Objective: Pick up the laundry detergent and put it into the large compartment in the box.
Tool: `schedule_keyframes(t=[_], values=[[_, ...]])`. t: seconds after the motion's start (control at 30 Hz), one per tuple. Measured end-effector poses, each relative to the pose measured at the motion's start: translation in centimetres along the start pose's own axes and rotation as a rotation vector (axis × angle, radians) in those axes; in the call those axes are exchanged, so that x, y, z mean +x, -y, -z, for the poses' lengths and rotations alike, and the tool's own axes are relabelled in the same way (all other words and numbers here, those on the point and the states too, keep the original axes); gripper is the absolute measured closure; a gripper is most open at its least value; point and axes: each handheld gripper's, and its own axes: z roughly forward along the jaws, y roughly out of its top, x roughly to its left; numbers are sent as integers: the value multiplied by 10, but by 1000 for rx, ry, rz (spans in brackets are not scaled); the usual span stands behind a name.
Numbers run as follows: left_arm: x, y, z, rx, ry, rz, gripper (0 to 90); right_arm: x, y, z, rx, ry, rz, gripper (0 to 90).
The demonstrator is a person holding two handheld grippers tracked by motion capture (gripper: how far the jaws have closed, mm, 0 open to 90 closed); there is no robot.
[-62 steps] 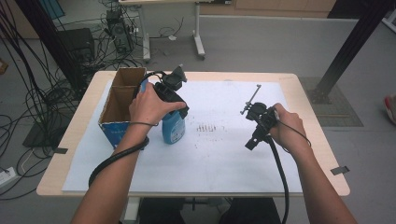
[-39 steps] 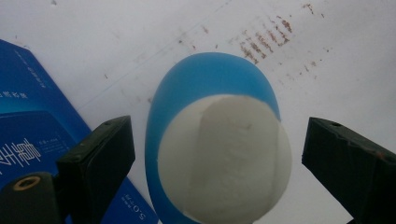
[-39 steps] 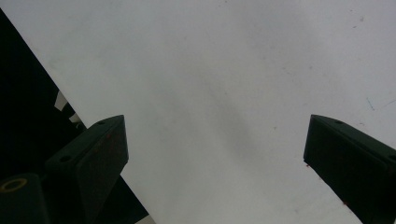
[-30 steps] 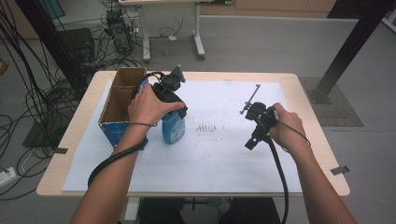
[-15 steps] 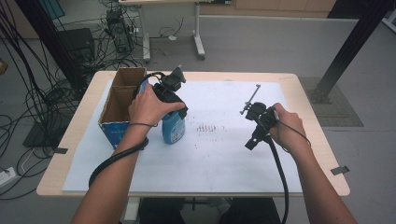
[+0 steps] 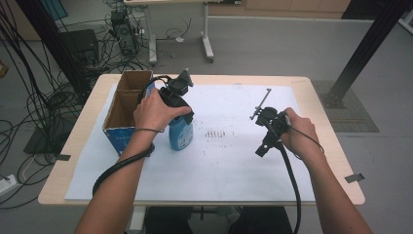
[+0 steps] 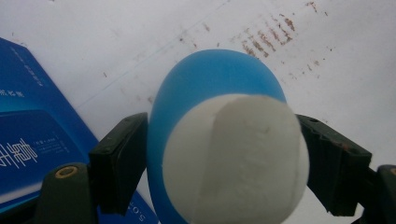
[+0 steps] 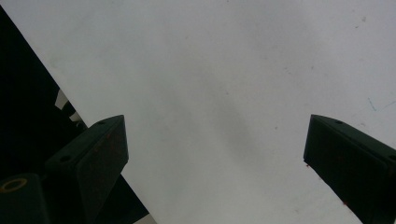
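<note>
A blue bottle [image 6: 180, 136] with a white cap stands upright on the white paper [image 6: 234, 165], right beside a cardboard box. My left gripper [image 6: 178, 113] comes down on the bottle's top. In the left gripper view its jaws have just been closing, and the pads now press both sides of the bottle [image 7: 215, 79] at the cap. To the right, my right gripper [image 6: 262, 149] hangs over bare paper with its jaws wide apart. The right gripper view shows that open gripper [image 8: 215, 154] with nothing between the jaws.
An open cardboard box [image 6: 125, 105] with blue printed sides [image 7: 28, 130] stands at the table's left. Faint brown marks [image 6: 216, 133] dot the paper's middle. Cables and table legs crowd the floor beyond the wooden table's far edge [image 6: 234, 78].
</note>
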Motion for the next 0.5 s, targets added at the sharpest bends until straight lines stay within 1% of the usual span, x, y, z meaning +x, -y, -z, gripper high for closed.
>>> schedule_keyframes(t=[0.1,0.37,0.5], values=[[0,0,0,3,4,-1,262,0,0,0,1,0,2,62],[0,1,0,4,1,3,295,1,0,0,2,-3,-2,63],[0,1,1,2,1,2,297,1,-1,0,2,-2,-1,63]])
